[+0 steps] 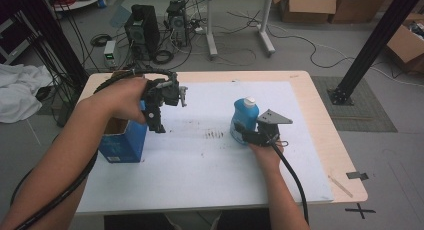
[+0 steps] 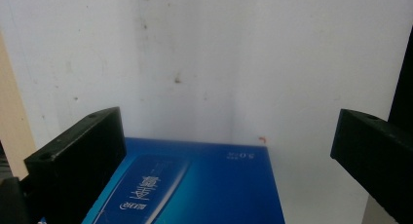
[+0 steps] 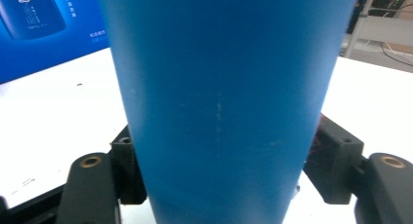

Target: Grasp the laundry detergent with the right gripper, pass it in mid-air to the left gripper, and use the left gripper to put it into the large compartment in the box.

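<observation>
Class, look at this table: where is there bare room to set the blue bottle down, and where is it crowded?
Free: the white mat between the blue box and blue bottle, and its near strip. Crowded: around the box under the left gripper, and where the right gripper clamps the bottle.

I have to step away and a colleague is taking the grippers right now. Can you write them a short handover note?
Right gripper: jaws shut on the blue bottle, which stands upright with its white cap on, right of centre on the white mat.
Left gripper: jaws open, holding nothing, above the open blue box at the mat's left edge.
Done: bottle gripped.
Left, probably: carry the bottle to the box and lower it in, steadying the box with the left gripper if needed.
</observation>
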`<move>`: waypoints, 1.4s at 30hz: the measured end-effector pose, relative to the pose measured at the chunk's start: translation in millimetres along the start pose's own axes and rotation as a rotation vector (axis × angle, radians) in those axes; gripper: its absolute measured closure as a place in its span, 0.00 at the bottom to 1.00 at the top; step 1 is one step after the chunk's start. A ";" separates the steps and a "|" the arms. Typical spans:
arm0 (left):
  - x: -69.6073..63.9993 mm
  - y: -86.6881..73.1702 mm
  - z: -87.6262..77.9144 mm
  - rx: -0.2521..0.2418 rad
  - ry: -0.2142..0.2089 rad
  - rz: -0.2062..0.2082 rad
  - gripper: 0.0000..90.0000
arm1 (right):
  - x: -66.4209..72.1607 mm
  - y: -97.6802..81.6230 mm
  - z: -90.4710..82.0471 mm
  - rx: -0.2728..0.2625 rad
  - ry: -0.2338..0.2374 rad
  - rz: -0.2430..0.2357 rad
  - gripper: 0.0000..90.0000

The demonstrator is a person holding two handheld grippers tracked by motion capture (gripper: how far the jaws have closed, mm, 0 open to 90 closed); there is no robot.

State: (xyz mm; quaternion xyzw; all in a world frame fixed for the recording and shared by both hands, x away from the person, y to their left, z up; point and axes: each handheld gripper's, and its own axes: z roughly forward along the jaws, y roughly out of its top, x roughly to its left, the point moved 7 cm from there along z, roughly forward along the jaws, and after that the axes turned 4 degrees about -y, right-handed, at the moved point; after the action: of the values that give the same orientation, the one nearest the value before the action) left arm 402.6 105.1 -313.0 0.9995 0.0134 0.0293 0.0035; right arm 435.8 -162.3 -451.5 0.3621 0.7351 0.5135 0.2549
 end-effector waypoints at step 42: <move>-7.9 11.0 -3.5 -0.035 -0.034 0.026 0.00 | 9.4 24.9 -19.8 -0.033 0.099 -0.049 0.53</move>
State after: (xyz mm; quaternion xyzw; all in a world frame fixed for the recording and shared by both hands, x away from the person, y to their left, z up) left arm 394.8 93.9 -309.9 0.9997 -0.0003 0.0127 0.0209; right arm 422.0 -160.8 -421.3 0.3140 0.7468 0.5364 0.2365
